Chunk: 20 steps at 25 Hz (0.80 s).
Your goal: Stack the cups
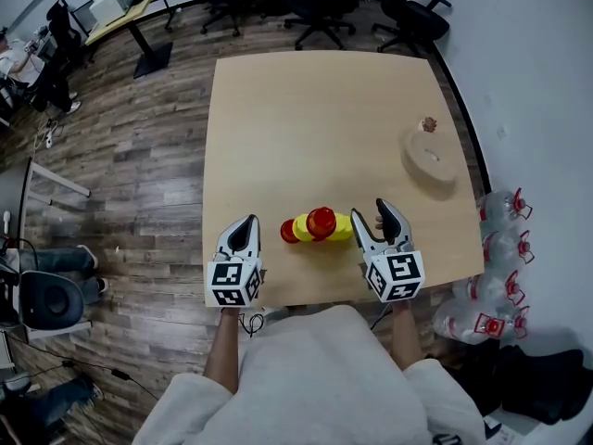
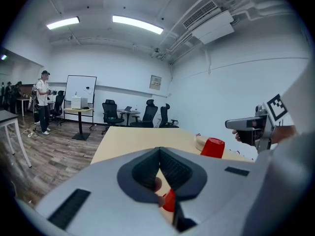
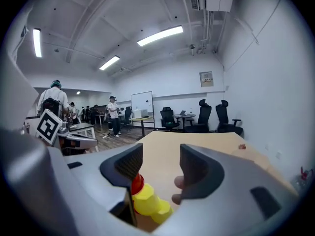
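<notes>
A cluster of red and yellow cups (image 1: 316,226) sits near the table's front edge, between my two grippers. A red cup (image 1: 321,220) stands highest in it, with yellow cups (image 1: 340,227) to its right and a smaller red one (image 1: 289,233) at its left end. My left gripper (image 1: 248,224) is left of the cluster, apart from it, jaws shut on nothing (image 2: 160,151); its view shows the red cup (image 2: 213,147) ahead to the right. My right gripper (image 1: 371,215) is just right of the cluster, open (image 3: 160,156); the yellow cups (image 3: 146,203) lie low between its jaws, untouched.
A round wooden disc (image 1: 430,159) lies at the table's right side with a small object (image 1: 428,124) behind it. Water bottles (image 1: 498,269) stand on the floor right of the table. Office chairs (image 1: 320,7) are beyond the far edge.
</notes>
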### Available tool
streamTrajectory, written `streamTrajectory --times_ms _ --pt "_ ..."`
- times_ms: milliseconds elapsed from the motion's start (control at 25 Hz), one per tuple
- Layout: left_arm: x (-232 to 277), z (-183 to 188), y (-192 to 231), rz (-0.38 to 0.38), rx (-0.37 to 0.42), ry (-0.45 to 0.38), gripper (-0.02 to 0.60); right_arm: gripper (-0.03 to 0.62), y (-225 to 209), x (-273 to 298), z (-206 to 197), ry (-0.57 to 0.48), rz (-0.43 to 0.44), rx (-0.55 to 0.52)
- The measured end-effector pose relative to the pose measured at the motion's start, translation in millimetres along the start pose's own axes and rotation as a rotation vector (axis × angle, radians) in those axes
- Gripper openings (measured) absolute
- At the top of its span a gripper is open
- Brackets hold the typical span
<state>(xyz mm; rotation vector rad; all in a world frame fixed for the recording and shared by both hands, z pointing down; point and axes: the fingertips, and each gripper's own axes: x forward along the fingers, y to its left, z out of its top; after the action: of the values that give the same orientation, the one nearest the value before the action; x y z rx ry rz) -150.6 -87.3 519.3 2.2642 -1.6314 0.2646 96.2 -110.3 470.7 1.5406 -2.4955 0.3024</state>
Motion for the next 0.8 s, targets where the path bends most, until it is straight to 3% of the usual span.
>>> streamTrajectory --times_ms 200,360,560,800 --pt "0.8 2.6 -0.7 0.000 0.007 -0.002 0.012 0.185 -24.8 5.3 -31.9 0.045 -0.081 0.005" --pt "-0.9 0.8 -0.1 0.002 0.009 -0.001 0.012 0.103 -39.3 4.0 -59.6 0.076 -0.136 0.039" --pt "-1.0 -2.1 2.3 0.006 0.010 0.006 0.012 0.005 -47.7 2.9 -84.7 0.125 -0.176 0.001" --pt "-2.4 -3.4 4.3 0.011 0.010 0.006 0.012 0.005 -45.6 0.4 -89.9 0.123 -0.160 -0.003"
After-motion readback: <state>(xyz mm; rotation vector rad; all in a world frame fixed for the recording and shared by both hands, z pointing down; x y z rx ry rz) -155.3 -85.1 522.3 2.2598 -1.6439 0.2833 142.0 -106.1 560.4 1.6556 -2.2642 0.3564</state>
